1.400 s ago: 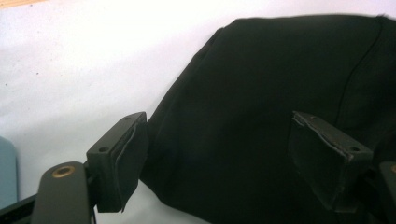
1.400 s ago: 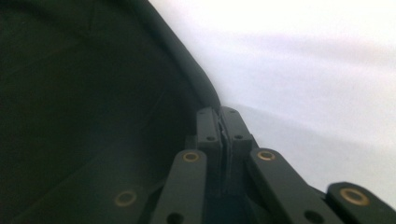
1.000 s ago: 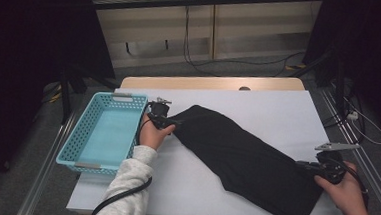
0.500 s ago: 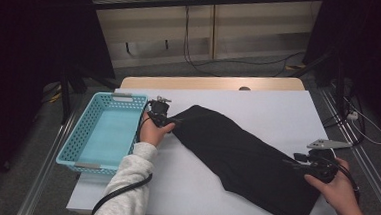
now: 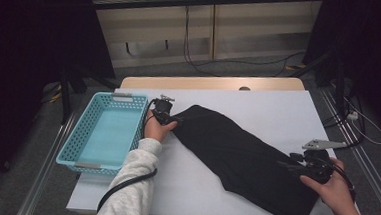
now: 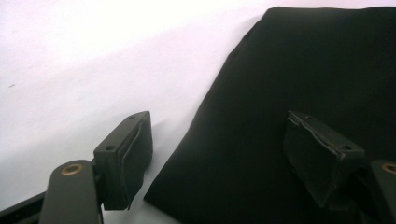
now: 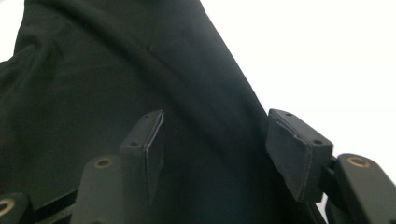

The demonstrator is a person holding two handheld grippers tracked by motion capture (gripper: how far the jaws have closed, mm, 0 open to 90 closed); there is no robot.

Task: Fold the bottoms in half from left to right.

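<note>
The black cloth (image 5: 245, 158) lies flat on the white desk (image 5: 278, 108), stretched between both grippers. The left gripper (image 6: 219, 158) is wide open over one end. The right gripper (image 7: 215, 154) is open over the other end, maybe touching it.

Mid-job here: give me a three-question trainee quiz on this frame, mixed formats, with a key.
1. True or false: the black garment lies inside the blue basket.
2. Which gripper is at the garment's end nearest the basket? A) left gripper B) right gripper
3. Fill in: in the gripper views, both grippers' jaws stand ____ over the garment.

Key: 1 false, it lies on the white table; 2 A; 3 open.
</note>
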